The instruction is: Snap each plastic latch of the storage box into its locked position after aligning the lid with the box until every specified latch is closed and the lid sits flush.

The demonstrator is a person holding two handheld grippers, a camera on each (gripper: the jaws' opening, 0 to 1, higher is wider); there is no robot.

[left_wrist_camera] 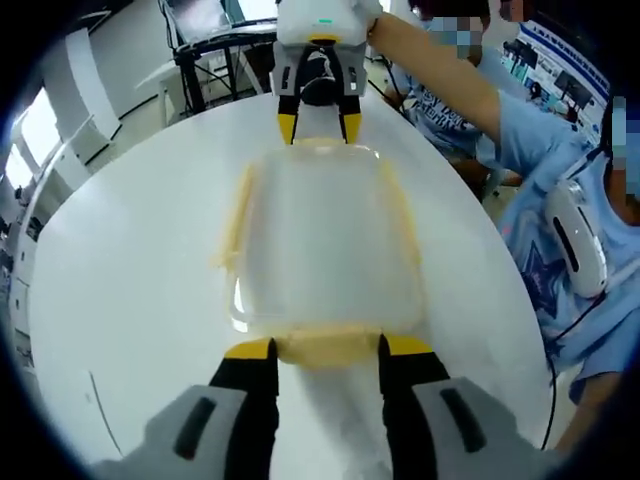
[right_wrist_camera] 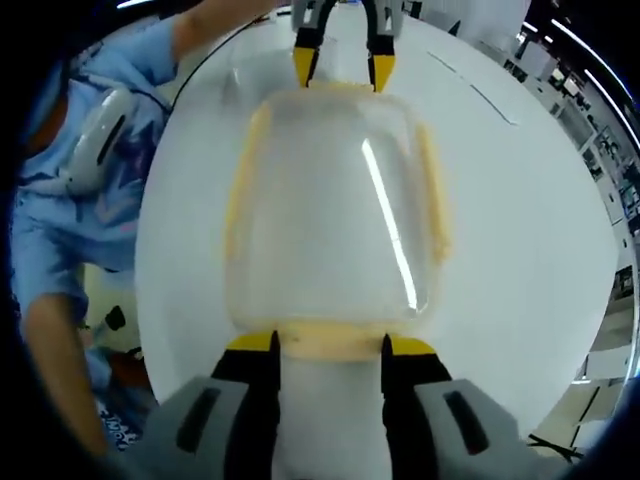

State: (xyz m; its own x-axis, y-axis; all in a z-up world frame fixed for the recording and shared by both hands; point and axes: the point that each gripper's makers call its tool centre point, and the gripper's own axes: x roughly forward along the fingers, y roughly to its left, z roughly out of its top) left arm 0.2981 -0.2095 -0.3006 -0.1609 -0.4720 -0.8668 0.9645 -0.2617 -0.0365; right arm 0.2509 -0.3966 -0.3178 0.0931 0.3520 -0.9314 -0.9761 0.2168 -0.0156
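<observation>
A clear storage box point(left_wrist_camera: 320, 240) with its lid on lies on the round white table point(left_wrist_camera: 130, 290). Yellow latches run along its long sides point(left_wrist_camera: 238, 215) point(left_wrist_camera: 405, 215). My left gripper point(left_wrist_camera: 327, 347) stands open at the near end, its yellow tips on either side of the yellow end latch point(left_wrist_camera: 325, 352). My right gripper point(left_wrist_camera: 318, 127) stands open at the far end. In the right gripper view the box point(right_wrist_camera: 330, 200) lies lengthwise, my right gripper point(right_wrist_camera: 330, 344) straddles its near end latch point(right_wrist_camera: 330, 340), and my left gripper point(right_wrist_camera: 342, 68) is at the far end.
A person in a blue shirt point(left_wrist_camera: 560, 240) sits close to the table's right edge, with a white device point(left_wrist_camera: 580, 235) on the chest and an arm point(left_wrist_camera: 440, 65) stretched over the table. Black-framed furniture point(left_wrist_camera: 215, 60) stands beyond the far edge. The person point(right_wrist_camera: 70, 190) is at left.
</observation>
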